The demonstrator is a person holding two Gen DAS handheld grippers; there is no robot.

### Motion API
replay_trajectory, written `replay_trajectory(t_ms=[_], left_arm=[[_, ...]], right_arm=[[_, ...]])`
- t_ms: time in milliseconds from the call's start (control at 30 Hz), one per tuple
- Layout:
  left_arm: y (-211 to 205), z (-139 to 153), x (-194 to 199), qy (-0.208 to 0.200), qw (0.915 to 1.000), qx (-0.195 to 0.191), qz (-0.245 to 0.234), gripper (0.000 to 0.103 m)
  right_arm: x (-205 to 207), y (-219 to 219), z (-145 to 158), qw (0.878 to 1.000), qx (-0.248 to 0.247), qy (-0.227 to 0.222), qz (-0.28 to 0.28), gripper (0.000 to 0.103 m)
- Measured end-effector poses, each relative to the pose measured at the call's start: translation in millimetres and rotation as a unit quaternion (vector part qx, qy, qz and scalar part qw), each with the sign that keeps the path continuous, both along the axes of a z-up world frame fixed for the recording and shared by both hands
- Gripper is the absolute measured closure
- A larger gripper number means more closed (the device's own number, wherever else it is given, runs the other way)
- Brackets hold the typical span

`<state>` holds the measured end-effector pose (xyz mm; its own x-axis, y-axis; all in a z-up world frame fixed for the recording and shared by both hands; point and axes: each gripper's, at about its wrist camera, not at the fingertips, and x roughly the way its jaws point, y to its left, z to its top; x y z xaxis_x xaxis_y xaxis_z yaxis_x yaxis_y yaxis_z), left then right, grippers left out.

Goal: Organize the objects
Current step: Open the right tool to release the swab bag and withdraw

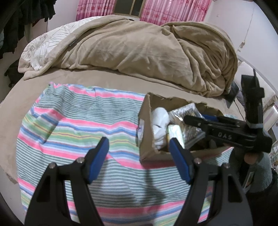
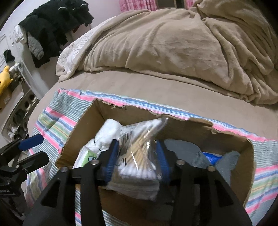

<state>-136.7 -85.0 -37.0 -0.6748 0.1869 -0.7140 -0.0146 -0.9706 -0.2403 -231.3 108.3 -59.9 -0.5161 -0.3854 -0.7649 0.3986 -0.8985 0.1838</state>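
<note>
A torn cardboard box (image 1: 147, 149) (image 2: 191, 126) sits on a striped cloth (image 1: 78, 121) (image 2: 52, 121) on the bed. In it lie a white bundle (image 1: 160, 125) (image 2: 108, 133), a green-white pack (image 2: 86, 157), grey cloth (image 2: 227, 165) and a blue item (image 2: 211, 155). My right gripper (image 2: 137, 161) is shut on a clear bag of cotton swabs (image 2: 139, 153) over the box; it also shows in the left wrist view (image 1: 205, 121). My left gripper (image 1: 139, 153) is open and empty above the cloth, left of the box; it also shows in the right wrist view (image 2: 33, 149).
A rumpled beige blanket (image 1: 147, 48) (image 2: 173, 43) fills the far half of the bed. Dark clothes (image 2: 52, 26) hang at the left wall above shelves (image 2: 20, 104). A yellow plush toy (image 2: 4, 78) sits at far left. Pink curtains (image 1: 165, 8) hang behind.
</note>
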Motion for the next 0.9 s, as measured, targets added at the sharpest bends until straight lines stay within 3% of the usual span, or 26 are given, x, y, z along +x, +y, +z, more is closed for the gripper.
replay_trajectory(t_ms=[133, 500, 667, 900], left_arm=[[6, 6, 7, 0.003, 1.0, -0.003, -0.003, 0.03], [32, 21, 29, 0.006, 0.9998, -0.013, -0.016, 0.029], [44, 26, 42, 0.007, 0.9996, -0.01, -0.024, 0.019], [61, 34, 57, 0.008, 0.9992, -0.011, -0.039, 0.018]], right_arm=[[12, 8, 7, 1.0, -0.005, 0.003, -0.004, 0.046], [51, 42, 25, 0.999, -0.015, 0.009, -0.027, 0.044], [74, 58, 33, 0.999, -0.016, 0.015, -0.037, 0.037], [112, 82, 46, 0.998, -0.014, 0.021, -0.06, 0.037]])
